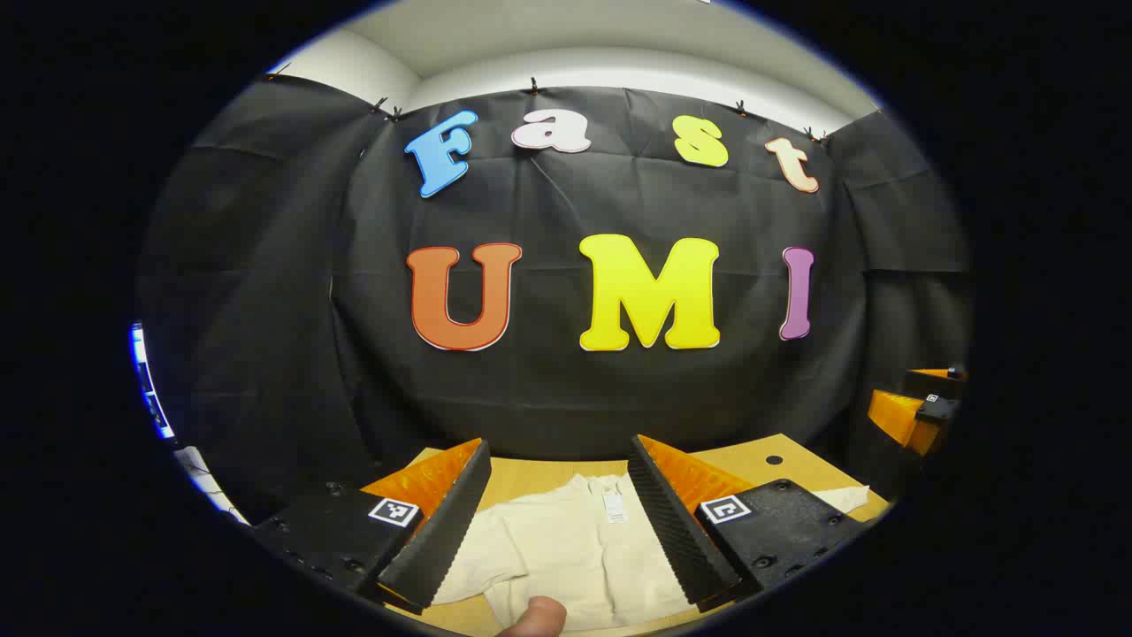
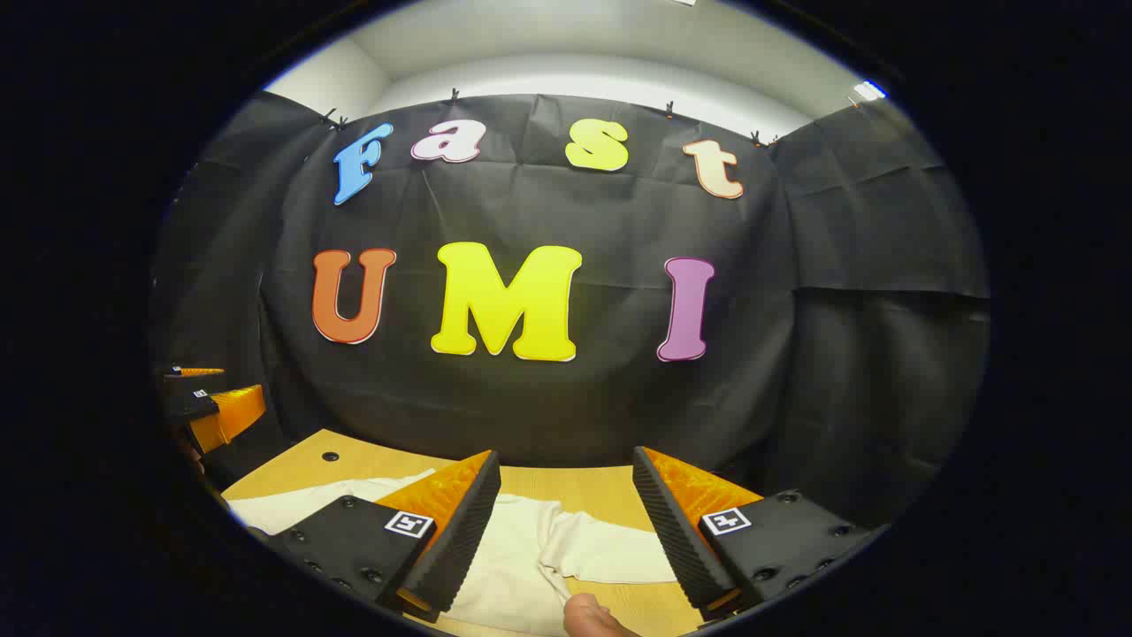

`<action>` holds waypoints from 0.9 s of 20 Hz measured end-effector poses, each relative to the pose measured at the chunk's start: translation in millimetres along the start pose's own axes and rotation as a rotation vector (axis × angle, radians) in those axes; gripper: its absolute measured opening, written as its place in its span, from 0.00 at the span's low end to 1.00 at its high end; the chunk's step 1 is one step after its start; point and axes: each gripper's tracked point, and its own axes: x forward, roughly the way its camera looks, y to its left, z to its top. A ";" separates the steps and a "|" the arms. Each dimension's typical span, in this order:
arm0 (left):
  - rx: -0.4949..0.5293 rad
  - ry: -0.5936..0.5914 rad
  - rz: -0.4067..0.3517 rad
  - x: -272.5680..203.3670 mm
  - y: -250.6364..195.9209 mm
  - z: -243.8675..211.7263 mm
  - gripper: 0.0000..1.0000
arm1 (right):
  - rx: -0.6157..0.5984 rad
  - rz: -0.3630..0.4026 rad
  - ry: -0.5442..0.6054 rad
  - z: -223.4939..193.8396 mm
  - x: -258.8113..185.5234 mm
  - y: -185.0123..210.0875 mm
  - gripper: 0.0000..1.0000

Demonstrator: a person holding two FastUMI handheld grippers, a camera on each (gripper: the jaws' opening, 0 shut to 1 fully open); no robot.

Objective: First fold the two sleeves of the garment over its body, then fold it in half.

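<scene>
**Both tongs held open above a pale garment spread on the desk**

Item 1. Left tongs [image 1: 559,522]: jaws spread wide, nothing between them, held up off the desk and looking down over the garment's upper body. A fingertip [image 1: 534,617] of the person holding them shows at the bottom edge.

Item 2. Right tongs [image 2: 566,531]: jaws likewise apart and empty, raised above the cloth, with one sleeve lying in the gap ahead of them. A fingertip [image 2: 591,617] shows at the lower edge here too.

Item 3. Garment [image 1: 566,553]: cream-coloured, lying flat on the desk with a small tag [image 1: 614,507] at its far end, probably the neck. The one sleeve [image 2: 610,556] reaches outward from the body rather than across it; another stretch of cloth [image 2: 292,504] runs off to the far side, and whether that is the second sleeve I cannot tell for certain.

Item 4. Desk [image 2: 575,487]: light wood, a small dark hole [image 2: 330,456] near its back corner.

Judgement: since at least one sleeve lies out from the body, the sleeve-folding step appears to be the one in hand, and the half-fold is not yet due. The next move calls for lowering tongs to a sleeve's outer end, pinching only that layer, and carrying it inward across the chest without dragging the body along.
</scene>
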 end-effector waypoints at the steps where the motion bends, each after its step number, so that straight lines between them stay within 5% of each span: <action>1: 0.002 0.006 0.001 -0.3 -4.0 -2.3 0.99 | 0.001 -0.003 0.001 -1.0 1.4 -3.1 0.94; 18: 0.020 0.032 -0.003 0.4 -21.8 -14.1 0.99 | -0.013 -0.014 0.017 -6.0 2.6 -19.3 0.94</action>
